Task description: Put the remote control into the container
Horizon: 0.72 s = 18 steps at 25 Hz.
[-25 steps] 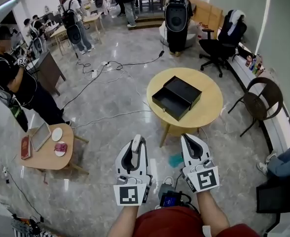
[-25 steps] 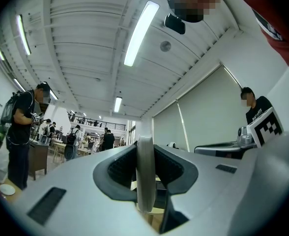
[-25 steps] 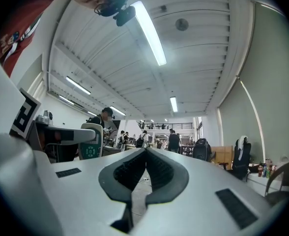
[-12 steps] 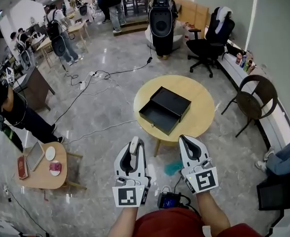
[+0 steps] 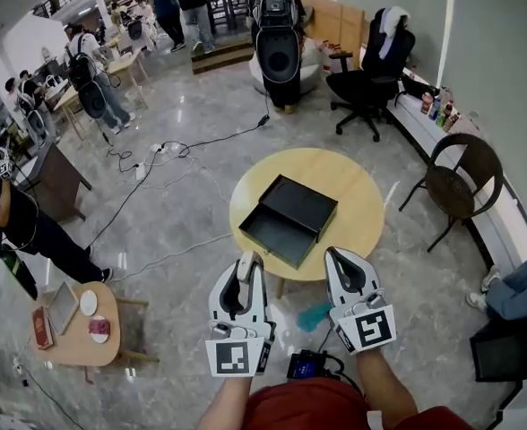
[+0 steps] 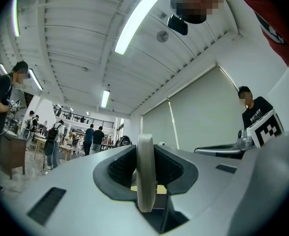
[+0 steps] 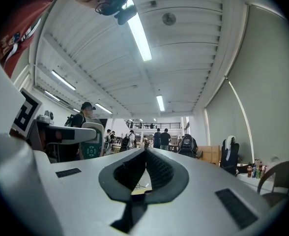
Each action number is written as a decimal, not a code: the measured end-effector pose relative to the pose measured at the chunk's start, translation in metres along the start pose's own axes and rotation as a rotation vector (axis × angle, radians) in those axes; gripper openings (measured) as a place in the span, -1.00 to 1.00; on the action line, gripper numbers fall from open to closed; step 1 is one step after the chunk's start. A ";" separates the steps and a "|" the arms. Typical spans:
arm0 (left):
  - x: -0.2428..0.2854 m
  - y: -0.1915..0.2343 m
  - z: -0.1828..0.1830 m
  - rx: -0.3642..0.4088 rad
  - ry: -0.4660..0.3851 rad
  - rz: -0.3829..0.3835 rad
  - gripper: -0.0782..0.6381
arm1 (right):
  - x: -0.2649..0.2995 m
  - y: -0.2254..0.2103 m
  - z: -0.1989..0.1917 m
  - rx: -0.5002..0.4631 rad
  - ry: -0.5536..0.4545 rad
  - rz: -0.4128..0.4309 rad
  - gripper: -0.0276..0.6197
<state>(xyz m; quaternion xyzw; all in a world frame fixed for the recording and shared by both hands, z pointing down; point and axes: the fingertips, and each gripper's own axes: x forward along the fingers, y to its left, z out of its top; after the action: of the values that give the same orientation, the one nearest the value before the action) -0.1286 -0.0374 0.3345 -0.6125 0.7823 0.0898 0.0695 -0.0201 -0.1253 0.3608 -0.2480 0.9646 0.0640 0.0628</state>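
Observation:
My left gripper is shut on a slim pale remote control, which stands edge-on between the black pads in the left gripper view. From the right gripper view, the remote shows a green button face. The right gripper is shut with nothing between its jaws. Both grippers hang side by side in the air, short of the round yellow table. On the table sits the container, a black box with its drawer pulled open toward me.
A brown chair stands right of the table and a black office chair behind it. Cables trail over the glossy floor. A small wooden table with dishes is at lower left. Several people stand at the back left.
The view has moved closer to the round table, which now lies just ahead of the grippers. Both grippers keep the same pose, with the remote still held in the left one.

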 end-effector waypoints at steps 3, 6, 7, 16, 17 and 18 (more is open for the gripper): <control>0.013 0.005 0.000 0.026 -0.003 -0.006 -0.48 | 0.013 -0.005 -0.002 0.002 0.003 0.007 -0.85; 0.024 0.010 -0.006 0.026 -0.001 0.005 -0.48 | 0.024 -0.012 -0.004 0.001 0.003 0.015 -0.85; 0.028 0.012 -0.008 0.013 -0.007 0.014 -0.48 | 0.028 -0.015 -0.006 0.002 0.003 0.017 -0.85; 0.060 0.030 -0.023 -0.015 -0.004 0.005 -0.48 | 0.059 -0.026 -0.018 -0.003 0.012 0.002 -0.85; 0.064 0.033 -0.024 -0.022 -0.007 -0.002 -0.48 | 0.064 -0.026 -0.019 -0.006 0.014 -0.005 -0.85; 0.069 0.036 -0.025 -0.021 -0.007 -0.014 -0.48 | 0.069 -0.028 -0.021 -0.008 0.015 -0.013 -0.85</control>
<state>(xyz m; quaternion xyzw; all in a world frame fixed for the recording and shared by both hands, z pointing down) -0.1803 -0.0999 0.3461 -0.6181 0.7769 0.0996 0.0665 -0.0686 -0.1851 0.3683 -0.2550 0.9631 0.0656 0.0548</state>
